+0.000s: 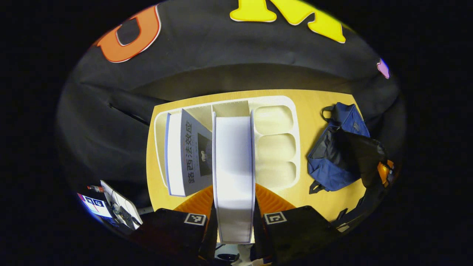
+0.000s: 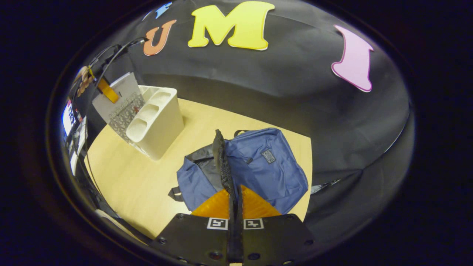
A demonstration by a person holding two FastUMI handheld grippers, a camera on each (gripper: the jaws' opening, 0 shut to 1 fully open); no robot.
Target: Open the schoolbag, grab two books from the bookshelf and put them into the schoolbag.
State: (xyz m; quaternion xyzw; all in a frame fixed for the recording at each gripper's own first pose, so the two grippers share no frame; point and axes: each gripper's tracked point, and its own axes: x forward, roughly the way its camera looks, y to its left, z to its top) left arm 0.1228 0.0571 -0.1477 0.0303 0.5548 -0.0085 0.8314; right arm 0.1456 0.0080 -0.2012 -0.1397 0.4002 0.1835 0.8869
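Note:
My left gripper (image 1: pixel 234 212) is shut on a white book (image 1: pixel 233 166), held page-edge up above the white bookshelf (image 1: pixel 295 122). A grey-covered book (image 1: pixel 188 155) stands in the shelf's left slot, beside the held one. The blue schoolbag (image 1: pixel 332 166) lies on the table to the right. In the right gripper view, my right gripper (image 2: pixel 235 195) is shut on the bag's black flap (image 2: pixel 221 159) and holds it up from the schoolbag (image 2: pixel 266 162). Far left, the bookshelf (image 2: pixel 162 118) stands with the white book (image 2: pixel 122 92) above it.
The wooden table (image 2: pixel 129 173) has bare surface between shelf and bag. The shelf has three small pockets (image 1: pixel 275 147) on its right side. Cables and a small device (image 1: pixel 118 207) lie beyond the table's left edge. Black cloth wall surrounds the table.

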